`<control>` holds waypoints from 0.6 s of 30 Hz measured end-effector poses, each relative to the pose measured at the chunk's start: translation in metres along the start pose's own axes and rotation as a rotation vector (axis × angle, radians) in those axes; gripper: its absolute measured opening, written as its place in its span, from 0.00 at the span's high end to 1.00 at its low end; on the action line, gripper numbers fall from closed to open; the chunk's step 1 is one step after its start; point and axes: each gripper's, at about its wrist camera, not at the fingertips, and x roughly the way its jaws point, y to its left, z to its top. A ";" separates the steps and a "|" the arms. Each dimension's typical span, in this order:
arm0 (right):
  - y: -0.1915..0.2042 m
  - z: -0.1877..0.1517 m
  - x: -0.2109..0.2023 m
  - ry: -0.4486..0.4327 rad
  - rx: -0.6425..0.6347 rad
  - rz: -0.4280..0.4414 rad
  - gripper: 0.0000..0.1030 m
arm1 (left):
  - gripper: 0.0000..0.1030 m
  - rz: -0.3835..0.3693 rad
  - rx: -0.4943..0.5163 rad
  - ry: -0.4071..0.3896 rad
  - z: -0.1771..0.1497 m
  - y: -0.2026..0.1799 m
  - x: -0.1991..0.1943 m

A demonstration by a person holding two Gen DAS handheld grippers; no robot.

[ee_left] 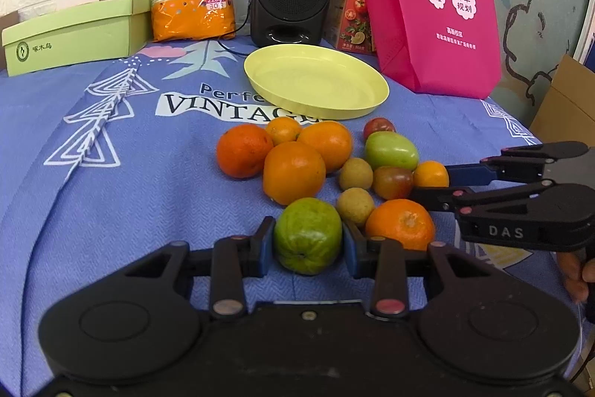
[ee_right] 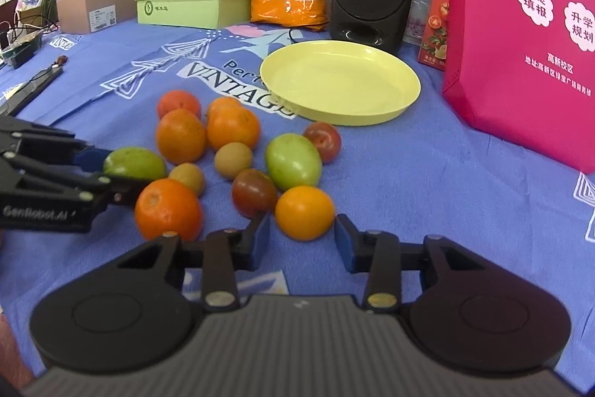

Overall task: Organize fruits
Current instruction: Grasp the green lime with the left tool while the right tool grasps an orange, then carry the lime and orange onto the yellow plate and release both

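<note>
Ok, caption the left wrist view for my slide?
Left gripper closes on a green guava beside oranges, with the yellow plate waiting behind.

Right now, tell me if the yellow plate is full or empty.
Empty. The plate shows only its bare yellow inside in both views; every fruit lies on the blue cloth in front of it.
</note>
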 end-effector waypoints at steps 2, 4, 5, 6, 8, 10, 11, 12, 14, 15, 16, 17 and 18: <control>-0.001 0.002 0.006 0.002 0.003 -0.002 0.62 | 0.65 0.002 0.001 -0.002 0.000 -0.001 0.000; -0.003 0.003 0.009 -0.002 0.007 0.005 0.63 | 0.65 0.005 0.004 -0.005 -0.001 -0.001 0.000; -0.003 0.004 0.009 -0.003 0.007 0.011 0.65 | 0.65 0.006 0.004 -0.007 -0.001 -0.001 0.000; -0.003 0.003 0.009 -0.006 0.012 0.011 0.65 | 0.65 0.005 0.003 -0.008 -0.001 -0.001 -0.001; -0.004 0.000 0.005 -0.011 0.026 0.017 0.65 | 0.65 0.004 -0.005 -0.013 -0.001 0.000 -0.003; -0.007 -0.004 -0.001 -0.019 0.050 0.022 0.65 | 0.65 0.002 -0.010 -0.016 0.000 0.001 -0.005; -0.007 -0.006 -0.005 -0.023 0.059 0.022 0.66 | 0.65 0.003 -0.009 -0.018 0.000 0.001 -0.007; -0.007 -0.008 -0.009 -0.028 0.064 0.022 0.66 | 0.65 0.004 -0.009 -0.021 0.000 0.001 -0.010; -0.007 -0.011 -0.018 -0.033 0.068 0.021 0.66 | 0.65 0.004 -0.011 -0.028 0.002 0.001 -0.015; -0.006 -0.012 -0.022 -0.035 0.066 0.020 0.66 | 0.65 0.003 -0.010 -0.032 0.003 0.000 -0.018; -0.005 -0.013 -0.026 -0.037 0.065 0.020 0.66 | 0.65 0.000 -0.005 -0.037 0.006 0.000 -0.021; -0.005 -0.013 -0.029 -0.039 0.062 0.020 0.66 | 0.65 -0.002 0.001 -0.046 0.008 -0.001 -0.025; -0.004 -0.012 -0.033 -0.045 0.057 0.019 0.66 | 0.65 -0.002 0.009 -0.055 0.011 -0.002 -0.028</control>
